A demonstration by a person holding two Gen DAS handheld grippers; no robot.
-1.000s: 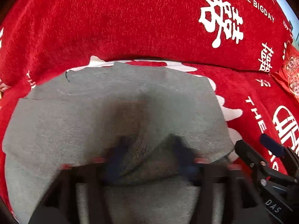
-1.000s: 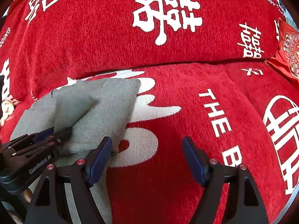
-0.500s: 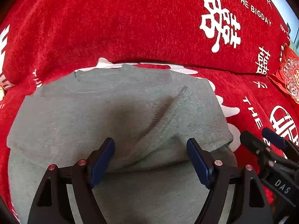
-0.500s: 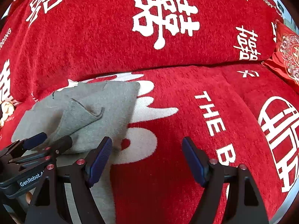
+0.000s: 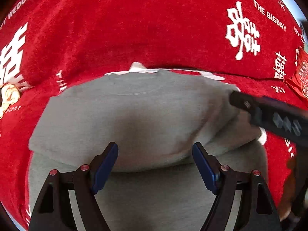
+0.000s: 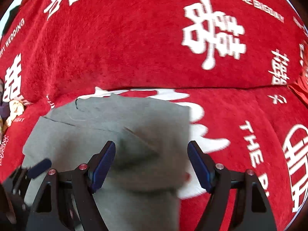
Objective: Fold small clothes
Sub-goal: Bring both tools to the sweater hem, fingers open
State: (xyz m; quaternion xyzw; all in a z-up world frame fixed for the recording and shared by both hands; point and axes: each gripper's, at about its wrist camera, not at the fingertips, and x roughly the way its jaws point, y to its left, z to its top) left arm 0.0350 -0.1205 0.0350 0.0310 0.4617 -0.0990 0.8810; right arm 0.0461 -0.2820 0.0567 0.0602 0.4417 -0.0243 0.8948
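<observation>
Grey garment [image 5: 134, 119], one piece of small clothing, lies spread right under my fingers on the red sofa cover [image 5: 134, 28], its near part running out of sight beneath me. My left gripper [image 5: 155, 165] has its two blue-padded fingers [image 5: 105, 165] standing wide apart with nothing between them; they hover over a fold edge that crosses the cloth from side to side. My right gripper [image 6: 152, 164] is spread just as wide and holds nothing either. Between its two fingers [image 6: 103, 164] I see a small folded flap of the grey fabric, lying on the rest of the piece. Its right finger hangs past the garment's right edge, above the red cover.

In the left wrist view the right gripper [image 5: 269, 113] reaches in from the right, blurred, over the garment's right corner. In the right wrist view a tip of the left gripper [image 6: 38, 166] shows at the lower left.

Farther off, the garment's far edge lies near the crease where seat meets backrest. White print on the red cover reads "THE BIGDAY" [image 5: 269, 14] at the upper right and "WEDDING" [image 5: 25, 0] at the upper left, with large white double-happiness characters [image 6: 213, 30] on the backrest. One red embroidered cushion [image 5: 300, 77] sits at the far right edge.
</observation>
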